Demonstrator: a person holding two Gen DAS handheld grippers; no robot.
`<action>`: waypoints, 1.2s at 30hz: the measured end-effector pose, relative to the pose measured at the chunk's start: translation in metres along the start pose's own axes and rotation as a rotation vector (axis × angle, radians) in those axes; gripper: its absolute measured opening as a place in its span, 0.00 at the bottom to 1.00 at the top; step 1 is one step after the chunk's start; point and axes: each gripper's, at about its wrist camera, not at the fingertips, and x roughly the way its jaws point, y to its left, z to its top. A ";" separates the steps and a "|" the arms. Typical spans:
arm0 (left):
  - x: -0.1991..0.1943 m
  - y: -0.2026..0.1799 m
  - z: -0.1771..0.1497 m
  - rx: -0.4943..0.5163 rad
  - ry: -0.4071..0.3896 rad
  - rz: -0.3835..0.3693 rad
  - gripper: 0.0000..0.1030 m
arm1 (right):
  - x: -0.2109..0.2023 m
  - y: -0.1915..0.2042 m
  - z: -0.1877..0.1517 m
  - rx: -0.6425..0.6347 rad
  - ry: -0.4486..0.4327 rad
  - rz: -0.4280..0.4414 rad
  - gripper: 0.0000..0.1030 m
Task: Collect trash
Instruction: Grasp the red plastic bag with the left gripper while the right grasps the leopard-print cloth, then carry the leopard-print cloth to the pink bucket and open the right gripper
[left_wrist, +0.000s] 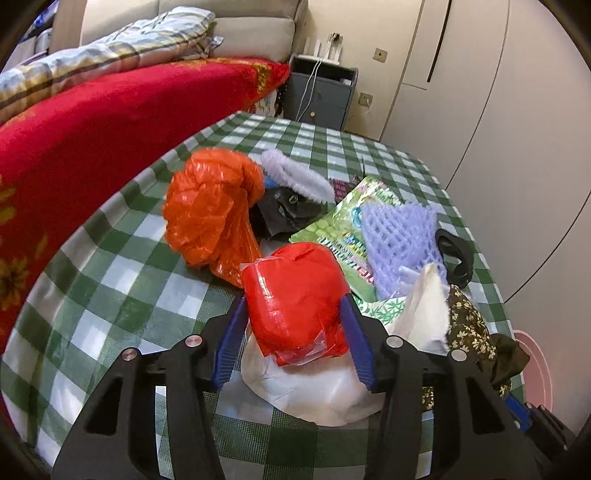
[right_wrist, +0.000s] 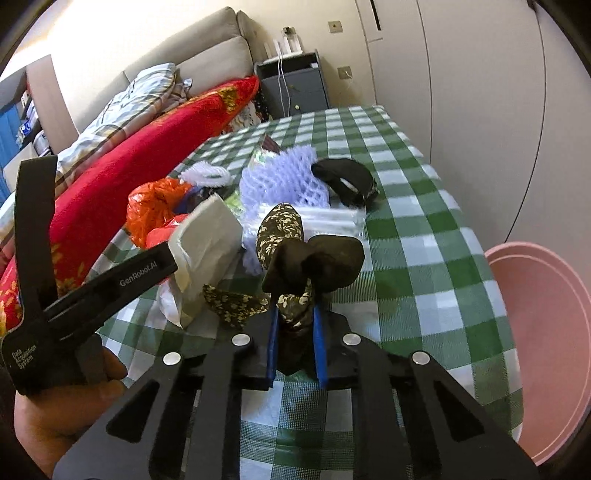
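In the left wrist view my left gripper (left_wrist: 293, 299) is shut on a red bundle wrapped in clear tape (left_wrist: 295, 291), its blue pads (left_wrist: 236, 332) pressing both sides; the bundle rests on a white plastic bag (left_wrist: 314, 391). In the right wrist view my right gripper (right_wrist: 295, 310) is shut on a dark cloth with small pale flowers (right_wrist: 291, 254), which bunches up above the pads. Further trash lies on the green checked table (left_wrist: 122, 295): a crumpled orange bag (left_wrist: 210, 206), a purple foam net (left_wrist: 399, 236), green packaging (left_wrist: 328, 229) and white paper (left_wrist: 424, 306).
A pink basin (right_wrist: 535, 332) stands below the table's right edge. A bed with a red blanket (left_wrist: 92, 129) runs along the left side. A grey nightstand (left_wrist: 321, 92) and wardrobe doors are behind. A hand (right_wrist: 66, 406) holds the left gripper's black body (right_wrist: 92, 295).
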 end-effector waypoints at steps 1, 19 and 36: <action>-0.002 0.000 0.001 0.005 -0.008 0.000 0.49 | -0.002 0.000 0.001 0.000 -0.008 -0.001 0.15; -0.058 -0.008 -0.002 0.055 -0.136 -0.006 0.49 | -0.059 -0.010 0.009 -0.051 -0.146 -0.130 0.15; -0.090 -0.041 -0.017 0.128 -0.167 -0.141 0.49 | -0.115 -0.050 0.007 0.013 -0.220 -0.281 0.15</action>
